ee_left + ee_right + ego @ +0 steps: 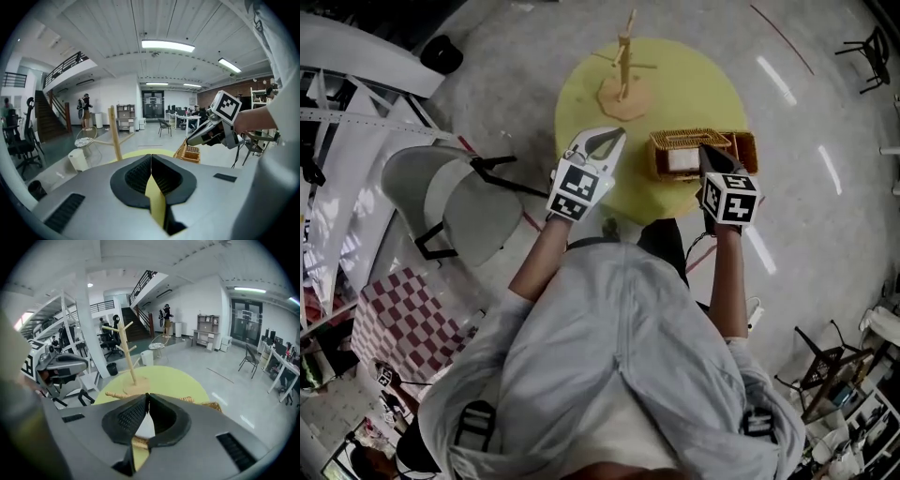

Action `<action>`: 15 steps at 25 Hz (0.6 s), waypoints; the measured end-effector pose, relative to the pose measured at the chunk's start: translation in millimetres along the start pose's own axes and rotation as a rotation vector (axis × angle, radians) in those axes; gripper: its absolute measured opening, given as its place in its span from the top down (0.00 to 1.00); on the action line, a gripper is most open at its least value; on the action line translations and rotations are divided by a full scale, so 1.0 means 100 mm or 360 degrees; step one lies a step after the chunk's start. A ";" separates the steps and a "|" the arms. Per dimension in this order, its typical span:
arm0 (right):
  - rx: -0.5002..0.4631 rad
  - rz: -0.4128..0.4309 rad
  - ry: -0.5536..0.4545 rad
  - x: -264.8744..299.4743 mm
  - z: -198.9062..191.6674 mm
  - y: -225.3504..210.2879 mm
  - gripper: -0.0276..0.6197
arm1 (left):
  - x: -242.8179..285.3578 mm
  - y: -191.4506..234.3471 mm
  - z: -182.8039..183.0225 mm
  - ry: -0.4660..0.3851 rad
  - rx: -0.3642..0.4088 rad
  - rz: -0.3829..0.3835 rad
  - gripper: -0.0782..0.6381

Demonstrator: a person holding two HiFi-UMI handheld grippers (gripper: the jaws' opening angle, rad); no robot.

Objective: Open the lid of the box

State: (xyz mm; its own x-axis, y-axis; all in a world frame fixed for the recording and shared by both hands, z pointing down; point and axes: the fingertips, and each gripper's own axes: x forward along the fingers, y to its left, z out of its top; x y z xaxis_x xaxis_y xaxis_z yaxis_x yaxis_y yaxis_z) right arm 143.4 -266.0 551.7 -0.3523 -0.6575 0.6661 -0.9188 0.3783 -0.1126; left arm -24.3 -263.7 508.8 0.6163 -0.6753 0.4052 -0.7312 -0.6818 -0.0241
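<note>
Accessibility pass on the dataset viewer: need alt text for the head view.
Seen from above, a person's right gripper is closed on the rim of the lid of a wicker box on a round yellow table. The left gripper, shut and empty, is held over the table's near edge. A wooden peg stand sits farther back.

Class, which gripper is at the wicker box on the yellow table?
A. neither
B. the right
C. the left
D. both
B: the right gripper has its jaws closed on the edge of the wicker box; the left gripper hovers shut, apart from it.
</note>
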 end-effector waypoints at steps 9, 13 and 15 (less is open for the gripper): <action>-0.0144 0.0067 -0.0070 0.57 0.71 -0.09 0.89 | -0.16 0.50 0.04 0.0000 -0.0128 0.0295 0.85; -0.0172 0.0091 -0.0056 0.77 0.81 -0.14 0.88 | -0.17 0.65 0.00 0.0020 -0.0186 0.0382 0.85; -0.0184 0.0112 -0.0039 0.87 0.83 -0.14 0.86 | -0.17 0.71 -0.05 0.0034 -0.0214 0.0414 0.85</action>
State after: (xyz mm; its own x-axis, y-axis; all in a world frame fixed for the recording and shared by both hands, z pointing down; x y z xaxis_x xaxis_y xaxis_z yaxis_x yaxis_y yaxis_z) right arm 110.5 -382.6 549.8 -0.4206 -0.6417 0.6414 -0.8655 0.4957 -0.0716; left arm -88.1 -299.2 505.4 0.3980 -0.8152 0.4207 -0.8968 -0.4423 -0.0086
